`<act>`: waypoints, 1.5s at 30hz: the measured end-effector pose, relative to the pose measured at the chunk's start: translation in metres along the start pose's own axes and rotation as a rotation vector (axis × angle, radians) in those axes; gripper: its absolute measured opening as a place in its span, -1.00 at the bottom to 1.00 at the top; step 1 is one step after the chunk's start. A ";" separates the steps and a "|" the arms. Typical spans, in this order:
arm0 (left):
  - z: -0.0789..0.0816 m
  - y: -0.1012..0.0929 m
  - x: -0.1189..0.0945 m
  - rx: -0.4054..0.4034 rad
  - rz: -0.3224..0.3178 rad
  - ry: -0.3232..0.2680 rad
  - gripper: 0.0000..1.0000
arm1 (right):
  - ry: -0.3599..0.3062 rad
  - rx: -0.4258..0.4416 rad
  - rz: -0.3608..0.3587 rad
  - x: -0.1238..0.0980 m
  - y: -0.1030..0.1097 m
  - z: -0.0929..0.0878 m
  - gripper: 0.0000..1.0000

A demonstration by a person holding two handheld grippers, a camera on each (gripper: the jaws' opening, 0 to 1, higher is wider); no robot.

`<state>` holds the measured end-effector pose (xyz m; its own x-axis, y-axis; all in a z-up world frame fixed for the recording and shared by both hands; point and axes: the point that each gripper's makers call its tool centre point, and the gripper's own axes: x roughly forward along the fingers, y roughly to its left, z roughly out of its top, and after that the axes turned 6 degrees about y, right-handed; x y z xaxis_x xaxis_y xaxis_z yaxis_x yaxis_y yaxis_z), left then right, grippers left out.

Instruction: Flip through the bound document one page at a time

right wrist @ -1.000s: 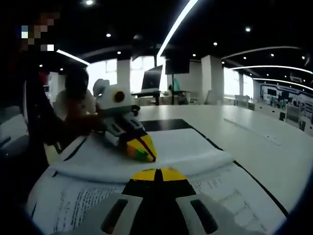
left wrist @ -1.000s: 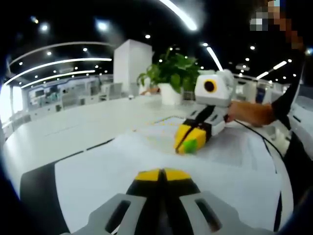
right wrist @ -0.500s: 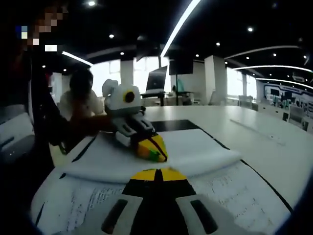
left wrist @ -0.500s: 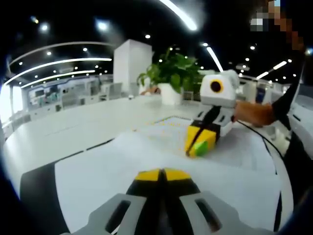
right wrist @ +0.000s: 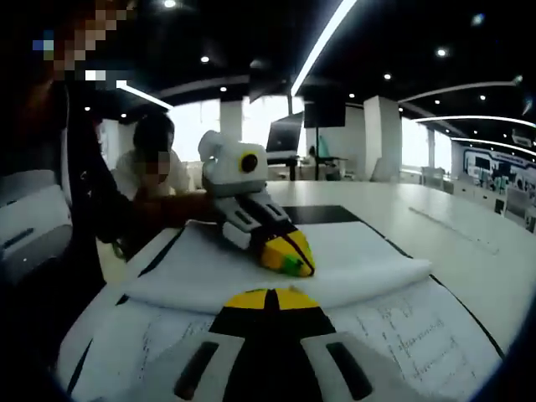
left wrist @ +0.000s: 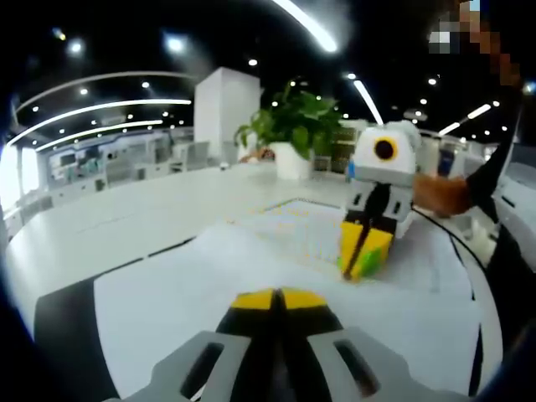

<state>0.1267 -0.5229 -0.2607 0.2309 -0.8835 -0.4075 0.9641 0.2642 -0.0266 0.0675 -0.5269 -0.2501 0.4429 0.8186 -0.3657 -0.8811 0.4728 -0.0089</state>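
On the white table (left wrist: 126, 218), both grippers, left (right wrist: 289, 255) and right (left wrist: 362, 251), rest pinched together on the open document (right wrist: 251, 276).

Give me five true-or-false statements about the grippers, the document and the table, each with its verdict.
1. The left gripper rests its tips on the turned-over white page. True.
2. The right gripper has its jaws wide open. False: its yellow jaws are together.
3. A potted plant stands on the white table behind the document. True.
4. The exposed page in the right gripper view is blank. False: it carries printed lines.
5. The document lies on a red mat. False: the mat is black.
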 end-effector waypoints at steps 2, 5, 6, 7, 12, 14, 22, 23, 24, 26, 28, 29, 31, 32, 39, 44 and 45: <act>0.000 0.000 0.000 0.001 0.000 0.000 -0.94 | 0.000 -0.001 0.000 0.000 0.001 0.000 -0.92; 0.000 0.000 0.000 0.002 0.000 0.000 -0.94 | 0.001 -0.002 0.001 0.000 0.002 0.000 -0.92; 0.000 0.000 0.000 0.002 0.000 0.000 -0.94 | 0.001 -0.001 0.002 0.000 0.003 0.000 -0.92; 0.000 0.000 0.000 0.002 0.000 0.000 -0.94 | 0.002 0.000 0.004 0.000 0.004 0.000 -0.92; 0.000 0.000 0.000 0.002 0.000 0.000 -0.94 | 0.003 -0.003 0.002 0.000 0.010 0.000 -0.92; 0.000 -0.001 0.000 0.002 0.000 0.000 -0.94 | 0.004 -0.001 0.006 0.000 0.012 0.000 -0.92; 0.000 -0.001 0.000 0.002 0.000 0.000 -0.94 | 0.006 -0.012 0.009 0.000 0.023 0.000 -0.92; 0.000 -0.001 0.000 0.002 0.000 0.000 -0.94 | 0.006 -0.013 0.009 0.000 0.023 0.000 -0.92; 0.000 -0.001 0.000 0.002 0.000 0.000 -0.94 | 0.006 -0.015 0.010 0.000 0.025 0.000 -0.92; 0.000 -0.001 0.000 0.002 0.000 0.000 -0.94 | 0.007 -0.018 0.012 0.000 0.027 0.000 -0.92; 0.001 -0.001 0.000 0.002 0.000 0.000 -0.94 | 0.008 -0.022 0.013 0.000 0.030 0.000 -0.92; 0.001 -0.001 0.000 0.002 0.000 0.000 -0.94 | 0.009 -0.026 0.013 -0.001 0.032 -0.001 -0.92; 0.001 -0.001 0.000 0.003 0.000 0.000 -0.94 | 0.010 -0.028 0.012 -0.001 0.032 -0.001 -0.92; 0.001 -0.001 -0.001 0.003 0.000 0.000 -0.94 | 0.010 -0.028 0.012 -0.001 0.033 -0.001 -0.92; 0.002 -0.002 0.000 0.005 0.000 -0.001 -0.94 | 0.015 -0.034 0.018 -0.002 0.040 -0.001 -0.92; 0.002 -0.002 0.000 0.005 0.000 -0.001 -0.94 | 0.018 -0.044 0.020 -0.002 0.048 -0.003 -0.92; 0.002 -0.002 0.000 0.005 0.000 -0.001 -0.94 | 0.018 -0.045 0.020 -0.002 0.049 -0.003 -0.92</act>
<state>0.1250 -0.5236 -0.2590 0.2312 -0.8837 -0.4069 0.9647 0.2624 -0.0216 0.0225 -0.5065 -0.2524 0.4226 0.8213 -0.3832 -0.8965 0.4409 -0.0435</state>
